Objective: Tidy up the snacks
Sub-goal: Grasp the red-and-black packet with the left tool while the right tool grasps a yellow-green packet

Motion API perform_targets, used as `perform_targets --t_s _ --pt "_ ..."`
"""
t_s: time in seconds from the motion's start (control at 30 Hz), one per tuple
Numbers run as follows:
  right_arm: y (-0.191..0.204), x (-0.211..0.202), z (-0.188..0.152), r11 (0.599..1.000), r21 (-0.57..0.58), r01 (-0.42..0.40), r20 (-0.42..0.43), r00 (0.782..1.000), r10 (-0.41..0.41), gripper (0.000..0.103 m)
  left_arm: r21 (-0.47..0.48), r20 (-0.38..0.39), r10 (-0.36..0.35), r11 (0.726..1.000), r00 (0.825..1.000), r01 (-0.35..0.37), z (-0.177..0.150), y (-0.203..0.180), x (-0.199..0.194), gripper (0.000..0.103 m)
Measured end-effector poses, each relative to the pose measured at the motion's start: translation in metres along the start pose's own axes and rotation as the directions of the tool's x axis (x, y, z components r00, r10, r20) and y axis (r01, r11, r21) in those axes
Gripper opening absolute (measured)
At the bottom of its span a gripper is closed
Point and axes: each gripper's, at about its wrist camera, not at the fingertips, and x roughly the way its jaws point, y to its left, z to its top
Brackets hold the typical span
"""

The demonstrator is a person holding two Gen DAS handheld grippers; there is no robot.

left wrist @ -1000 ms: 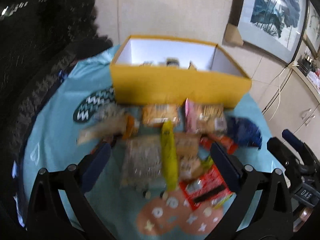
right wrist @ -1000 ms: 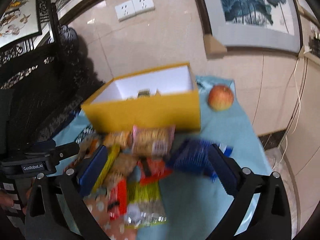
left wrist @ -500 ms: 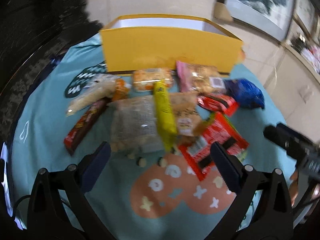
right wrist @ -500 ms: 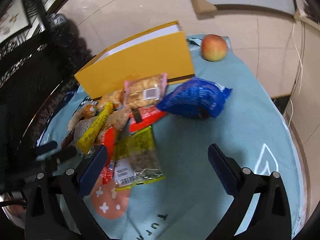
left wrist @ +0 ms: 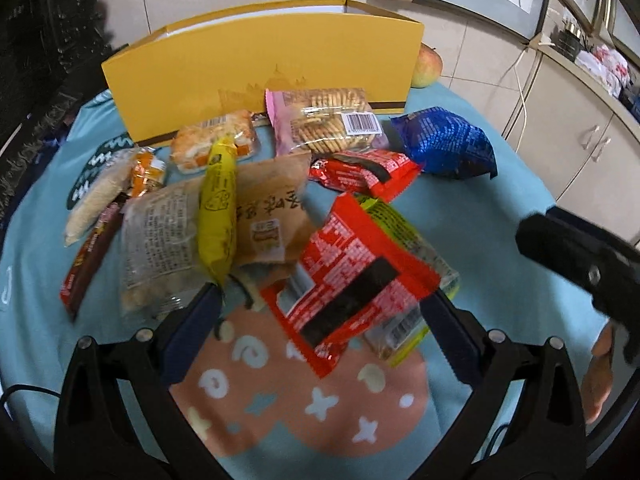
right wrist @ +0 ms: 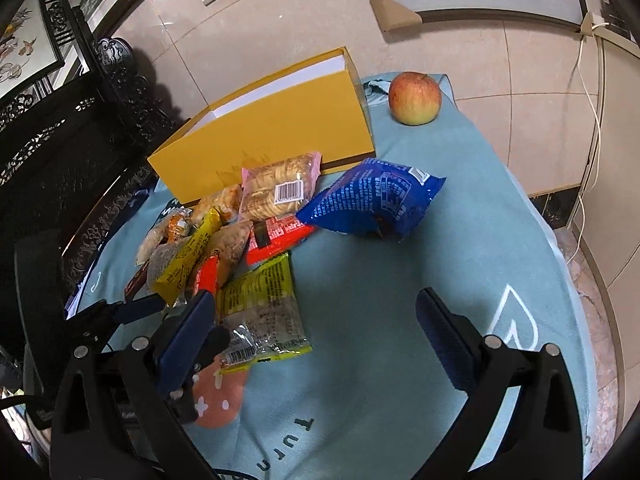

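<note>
While both of my grippers hang wide open over the near edge of the table with nothing between their pads, I judge the job to be at its picking stage: snacks lie loose on the teal cloth and none is in my grasp. My left gripper frames the red packet, which rests on top of a yellow-green packet just in front of the fingers, tilted up at its far corner. Farther off lie a yellow stick pack across a brown paper-look pack and a clear bag, then a pink biscuit pack leaning against the near wall of the yellow box, with a blue bag to the right. My right gripper hovers over bare cloth right of the pile, its left pad near the yellow-green packet; the apple sits far right, beside the box. I cannot see into the box from here. Next, I reckon, the left must drop lower, close on the red packet's edge without catching the one beneath, lift, and carry it over the box wall.
</note>
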Motion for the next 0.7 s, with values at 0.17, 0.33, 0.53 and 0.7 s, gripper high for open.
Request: perform_targets --t_s 0.17,0.33,0.53,0.7 --pt "0.000 0.001 -0.001 1.000 -0.002 -0.002 -0.013 1.000 0.002 0.101 -0.066 -0.021 -0.099 0.993 0.995 0.097 0.004 0.011 0.011 0.040" --pt "0.004 0.003 0.000 1.000 -0.021 -0.002 -0.020 1.000 0.002 0.101 -0.064 -0.018 -0.084 0.995 0.996 0.083 -0.003 0.018 0.004 0.040" --pt "0.029 0.018 -0.004 0.990 -0.137 0.022 -0.069 0.997 -0.031 0.101 -0.111 0.025 -0.098 0.989 0.995 0.101 -0.009 0.037 -0.028 0.040" --pt "0.062 0.044 -0.008 0.966 -0.253 0.048 -0.124 0.989 -0.082 0.101 -0.145 0.083 -0.044 0.988 0.996 0.056 -0.018 0.062 -0.055 0.040"
